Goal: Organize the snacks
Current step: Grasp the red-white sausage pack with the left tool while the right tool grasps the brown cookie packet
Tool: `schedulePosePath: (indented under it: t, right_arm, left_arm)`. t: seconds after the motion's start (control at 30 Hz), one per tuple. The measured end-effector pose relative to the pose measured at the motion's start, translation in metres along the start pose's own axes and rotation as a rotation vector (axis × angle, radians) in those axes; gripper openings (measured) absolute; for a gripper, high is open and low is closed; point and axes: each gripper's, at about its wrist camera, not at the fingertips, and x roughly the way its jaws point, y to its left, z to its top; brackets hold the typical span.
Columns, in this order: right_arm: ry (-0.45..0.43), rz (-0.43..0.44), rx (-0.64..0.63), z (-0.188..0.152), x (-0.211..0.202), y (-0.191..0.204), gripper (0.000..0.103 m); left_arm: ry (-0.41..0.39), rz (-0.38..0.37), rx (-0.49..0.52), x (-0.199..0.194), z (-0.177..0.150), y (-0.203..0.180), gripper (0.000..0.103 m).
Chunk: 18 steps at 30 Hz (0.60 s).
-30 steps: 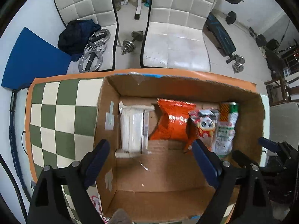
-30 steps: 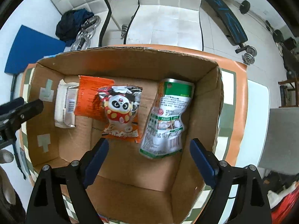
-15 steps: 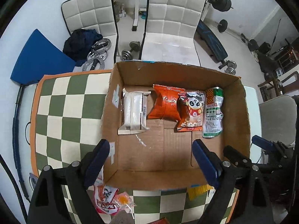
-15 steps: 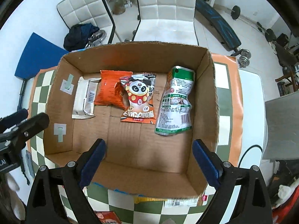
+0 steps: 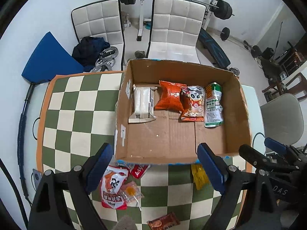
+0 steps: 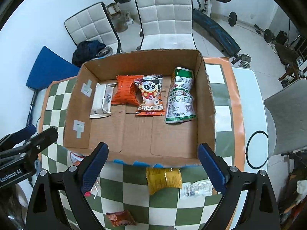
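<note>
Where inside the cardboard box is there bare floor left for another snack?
The near half of the brown cardboard box is bare, between its front wall and the back row: white packet, orange bag, panda pouch, green-and-white pouch. That row is crowded.

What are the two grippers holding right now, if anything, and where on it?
Nothing. The left gripper and right gripper are both open and empty above the cardboard box.

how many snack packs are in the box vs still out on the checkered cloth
In the cardboard box: 4 — white pack, orange pack, panda pack, green pack
On the checkered cloth, visible: 6
Total: 10
</note>
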Motion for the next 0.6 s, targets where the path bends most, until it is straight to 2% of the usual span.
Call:
schedulePosePath:
  t: [0.17,0.27,0.37,0.5,0.6]
  right_arm:
    - [0.000,0.075,0.077,-0.024,-0.019,-0.003,0.097]
    - [0.051,0.148,0.169,-0.050,-0.012,-0.005,0.097]
    - [0.198,0.242,0.285,-0.097,0.024,-0.004,0.097]
    - [0.515,0.358,0.496,-0.184,0.109,-0.001,0.097]
    - [0.667,0.368,0.649,-0.234,0.158,0.002,0.097]
  left_arm:
    - [-0.028,0.021,-0.011,-0.018,-0.021,0.008,0.090]
    - [-0.027,0.072,-0.018,-0.022,-0.045,0.019,0.090]
    - [0.016,0.134,-0.025,-0.010,-0.077,0.035,0.090]
    - [0.108,0.200,-0.043,0.017,-0.113,0.060,0.090]
    - [0.157,0.236,-0.067,0.033,-0.133,0.078,0.090]
